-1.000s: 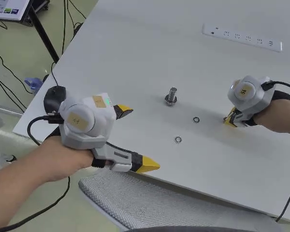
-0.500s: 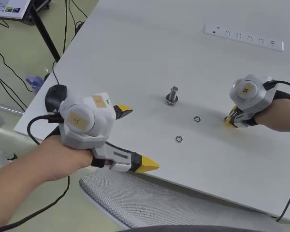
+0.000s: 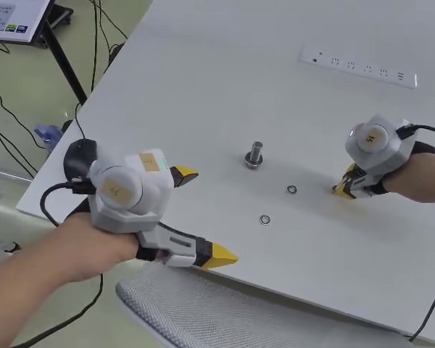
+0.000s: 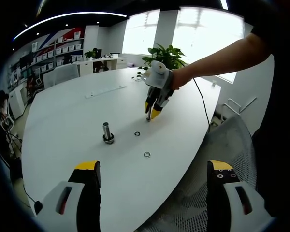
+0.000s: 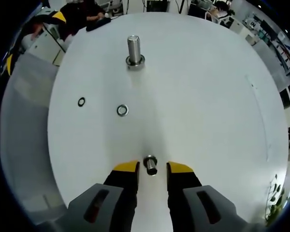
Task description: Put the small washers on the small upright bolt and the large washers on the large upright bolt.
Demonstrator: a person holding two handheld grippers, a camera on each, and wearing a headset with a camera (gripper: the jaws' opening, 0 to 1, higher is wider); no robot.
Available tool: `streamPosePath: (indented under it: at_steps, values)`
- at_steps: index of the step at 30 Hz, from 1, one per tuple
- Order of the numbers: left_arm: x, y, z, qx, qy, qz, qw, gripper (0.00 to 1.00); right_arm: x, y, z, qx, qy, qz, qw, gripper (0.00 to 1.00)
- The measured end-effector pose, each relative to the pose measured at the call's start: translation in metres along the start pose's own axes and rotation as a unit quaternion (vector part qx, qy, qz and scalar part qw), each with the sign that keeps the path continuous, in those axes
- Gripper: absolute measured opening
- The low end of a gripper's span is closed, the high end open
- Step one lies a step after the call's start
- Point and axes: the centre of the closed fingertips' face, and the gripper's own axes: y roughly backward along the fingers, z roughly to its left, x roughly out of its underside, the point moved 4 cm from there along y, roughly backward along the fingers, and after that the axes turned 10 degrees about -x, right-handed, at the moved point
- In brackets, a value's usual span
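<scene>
Between jaws of my right gripper (image 5: 152, 167), slightly parted: small bolt (image 5: 150, 164). Left gripper (image 4: 153, 166) agape. Washering unstarted, I judge; next, grab nearest washer (image 5: 122, 110).

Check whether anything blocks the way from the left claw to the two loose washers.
Nothing visible does. The left claw hangs open at the near edge of the table, and only bare surface lies between it and the nearer washer, then the farther washer. The large bolt stands off to the side.

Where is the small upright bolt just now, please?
In the right gripper view the small upright bolt stands on the table between the yellow jaw tips of the right gripper, with the large bolt beyond.
</scene>
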Motion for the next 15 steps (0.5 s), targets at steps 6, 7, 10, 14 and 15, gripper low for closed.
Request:
streamPosePath:
  at_steps: [6,7,10,14,15]
  values:
    - [-0.003,0.001,0.002,0.004,-0.006,-0.004,1.0000,0.91,-0.006,0.010,0.000,0.002,0.005,-0.004,1.0000,0.23]
    - [-0.004,0.000,0.002,0.006,-0.007,-0.005,0.9999,0.91,-0.007,0.010,0.000,0.002,0.005,-0.005,1.0000,0.23]
    - [-0.005,0.000,0.003,0.008,-0.010,-0.006,0.9999,0.91,-0.011,0.014,0.001,0.003,0.010,-0.004,0.9999,0.23]
    - [-0.009,0.000,0.003,0.012,-0.014,-0.009,0.9998,0.91,-0.013,0.016,0.001,0.005,0.012,-0.005,0.9999,0.23]
    - [-0.009,0.001,0.003,0.013,-0.016,-0.009,0.9998,0.91,-0.014,0.016,0.001,0.005,0.012,-0.005,0.9999,0.23]
